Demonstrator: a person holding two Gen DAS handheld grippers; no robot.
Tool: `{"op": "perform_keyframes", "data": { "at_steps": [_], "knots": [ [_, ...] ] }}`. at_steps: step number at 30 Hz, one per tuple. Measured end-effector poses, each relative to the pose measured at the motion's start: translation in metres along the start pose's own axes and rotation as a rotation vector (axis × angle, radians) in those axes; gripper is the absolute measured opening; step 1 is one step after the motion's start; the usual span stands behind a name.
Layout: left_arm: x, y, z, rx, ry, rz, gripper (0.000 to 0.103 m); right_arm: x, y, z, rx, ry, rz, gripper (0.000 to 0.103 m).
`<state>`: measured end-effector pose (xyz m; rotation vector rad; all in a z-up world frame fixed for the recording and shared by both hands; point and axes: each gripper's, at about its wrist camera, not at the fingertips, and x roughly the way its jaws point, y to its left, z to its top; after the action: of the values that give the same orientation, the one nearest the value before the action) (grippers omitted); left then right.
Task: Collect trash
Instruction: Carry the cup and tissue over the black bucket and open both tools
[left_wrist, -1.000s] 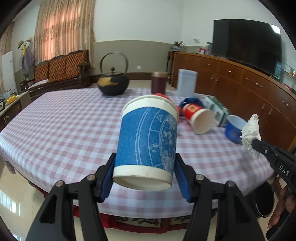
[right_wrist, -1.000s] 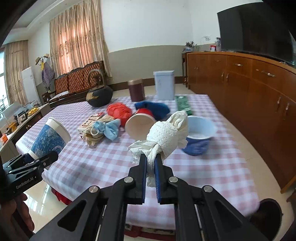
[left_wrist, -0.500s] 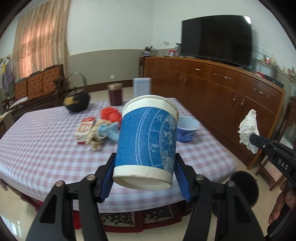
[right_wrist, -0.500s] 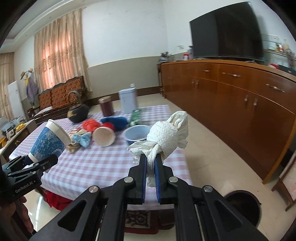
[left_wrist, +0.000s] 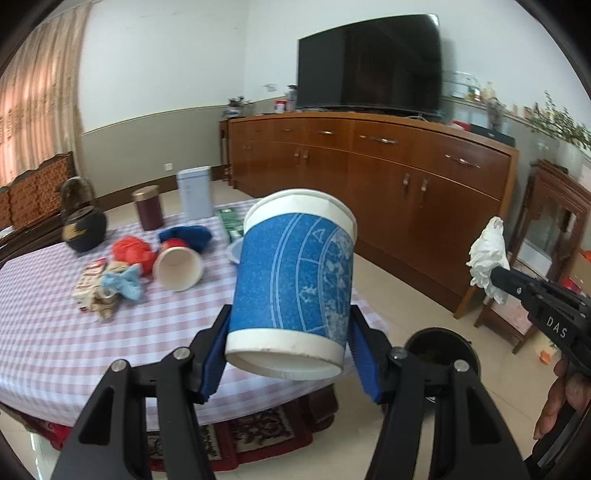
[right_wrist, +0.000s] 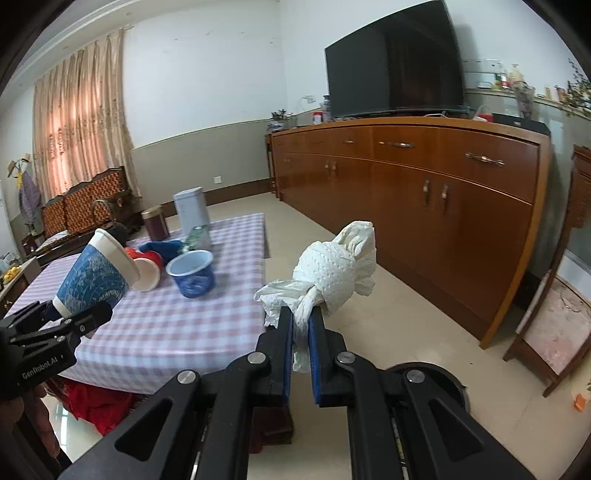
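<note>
My left gripper (left_wrist: 290, 347) clamps a blue paper cup (left_wrist: 295, 273) near its base, rim tilted away, off the table's (left_wrist: 48, 343) near edge. My right gripper (right_wrist: 301, 332) is pinched tight on a wad of white tissue (right_wrist: 328, 277), held over the floor between the table and the sideboard (right_wrist: 424, 184). A dark bin (left_wrist: 439, 343) sits on the floor past the table's corner. On the table lie a tipped red cup (left_wrist: 177, 264) and a blue bowl (right_wrist: 192, 273).
</note>
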<state>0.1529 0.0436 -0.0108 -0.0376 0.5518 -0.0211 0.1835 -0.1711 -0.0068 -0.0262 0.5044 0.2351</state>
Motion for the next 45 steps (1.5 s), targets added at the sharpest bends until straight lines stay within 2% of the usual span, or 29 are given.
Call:
{"op": "perform_keyframes", "data": {
  "at_steps": [13, 25, 33, 43, 45],
  "knots": [
    [0.029, -0.083, -0.003, 0.093, 0.040, -0.149, 0.060, -0.022, -0.078, -0.020, 0.045, 0.020, -0.110, 0.009],
    [0.066, -0.150, -0.022, 0.178, 0.127, -0.301, 0.060, -0.020, -0.131, -0.052, 0.047, 0.097, -0.172, 0.009],
    [0.109, -0.187, -0.045, 0.213, 0.236, -0.355, 0.060, 0.009, -0.167, -0.083, 0.053, 0.190, -0.182, 0.009],
    [0.181, -0.230, -0.077, 0.268, 0.401, -0.435, 0.061, 0.081, -0.203, -0.133, 0.020, 0.353, -0.110, 0.009],
    [0.195, -0.240, -0.084, 0.284, 0.459, -0.467, 0.063, 0.095, -0.209, -0.140, 0.007, 0.386, -0.087, 0.009]
  ]
}}
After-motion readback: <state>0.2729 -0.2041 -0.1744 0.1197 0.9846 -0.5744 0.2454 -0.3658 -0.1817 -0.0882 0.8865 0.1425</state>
